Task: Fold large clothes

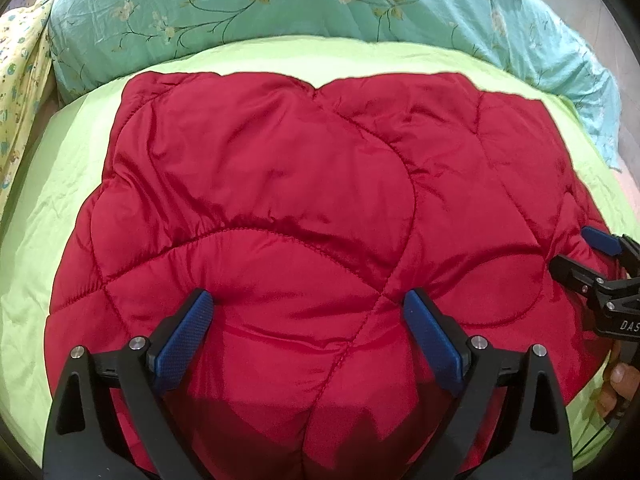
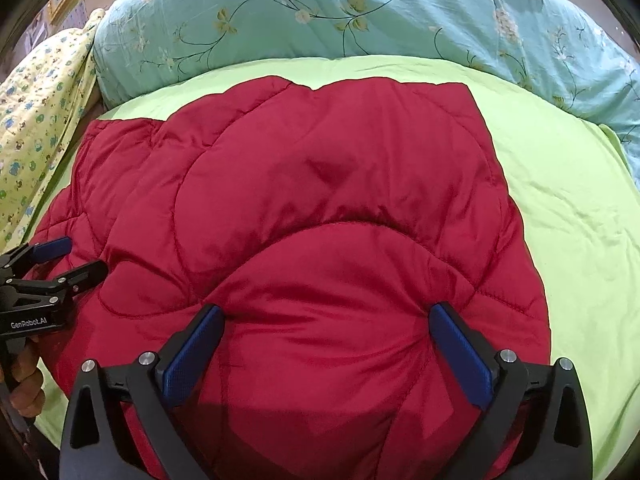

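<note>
A red quilted puffy garment (image 1: 280, 184) lies folded on a lime green sheet (image 1: 48, 208); it also fills the right wrist view (image 2: 320, 184). My left gripper (image 1: 308, 308) is open, its blue pads pressing down on the garment's near edge, one on each side of a puffed bulge. My right gripper (image 2: 326, 320) is open too, its pads pressing on the near edge further right. Each gripper shows in the other's view: the right one at the right edge (image 1: 588, 256), the left one at the left edge (image 2: 60, 260).
A teal floral duvet (image 1: 248, 12) is bunched along the far side of the bed, also in the right wrist view (image 2: 360, 16). A yellow patterned cloth (image 2: 36, 120) lies at the far left. Green sheet (image 2: 572, 216) shows right of the garment.
</note>
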`<state>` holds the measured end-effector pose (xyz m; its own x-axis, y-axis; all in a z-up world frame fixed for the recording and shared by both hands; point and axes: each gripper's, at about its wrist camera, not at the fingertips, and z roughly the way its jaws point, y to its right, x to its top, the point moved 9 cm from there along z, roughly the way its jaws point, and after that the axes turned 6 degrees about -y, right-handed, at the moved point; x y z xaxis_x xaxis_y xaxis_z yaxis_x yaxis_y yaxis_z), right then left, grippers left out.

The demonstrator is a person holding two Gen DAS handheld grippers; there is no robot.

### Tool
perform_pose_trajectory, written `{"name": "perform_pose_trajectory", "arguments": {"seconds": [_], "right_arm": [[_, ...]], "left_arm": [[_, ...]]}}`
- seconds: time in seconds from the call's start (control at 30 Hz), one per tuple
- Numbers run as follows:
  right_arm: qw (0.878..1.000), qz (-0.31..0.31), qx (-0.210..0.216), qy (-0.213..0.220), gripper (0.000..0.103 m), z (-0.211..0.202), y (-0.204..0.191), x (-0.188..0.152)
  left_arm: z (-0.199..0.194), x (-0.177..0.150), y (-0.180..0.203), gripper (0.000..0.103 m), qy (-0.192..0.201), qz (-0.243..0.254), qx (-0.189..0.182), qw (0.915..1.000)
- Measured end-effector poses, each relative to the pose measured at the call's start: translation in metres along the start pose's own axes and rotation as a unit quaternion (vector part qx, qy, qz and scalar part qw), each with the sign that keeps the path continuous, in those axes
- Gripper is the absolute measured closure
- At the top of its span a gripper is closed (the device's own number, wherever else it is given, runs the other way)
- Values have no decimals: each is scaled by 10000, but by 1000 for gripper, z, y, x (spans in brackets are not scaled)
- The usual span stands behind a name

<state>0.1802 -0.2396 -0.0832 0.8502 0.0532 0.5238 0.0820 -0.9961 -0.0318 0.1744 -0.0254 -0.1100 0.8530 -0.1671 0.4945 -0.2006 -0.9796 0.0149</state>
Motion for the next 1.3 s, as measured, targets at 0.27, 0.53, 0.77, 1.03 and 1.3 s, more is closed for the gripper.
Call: {"name": "perform_pose_trajectory", "arguments": {"seconds": [0.27,0.53,0.77,1.03,1.3], "right_arm": [[9995,177,245,122,3,-30,-2,-5],[9989,96,386,233,3,-59,-10,-26],[9978,-100,598,262,1,-83,-26,-55],[9977,-187,646,-14,1,-86,-44,-95],[9963,-537,661,-79,1,-114,-68,-115]], "left_arm": [[-35,-16,-5,6,140,-93,-256,9995],[-61,-44,-21,6,222,-352,-410,9983],[-66,-70,-27,6,163,-366,-331,9987],[-71,-102,-23,6,-3,-396,-235,9989],[-103,-116,-18,6,23,-304,-193,9993]]}}
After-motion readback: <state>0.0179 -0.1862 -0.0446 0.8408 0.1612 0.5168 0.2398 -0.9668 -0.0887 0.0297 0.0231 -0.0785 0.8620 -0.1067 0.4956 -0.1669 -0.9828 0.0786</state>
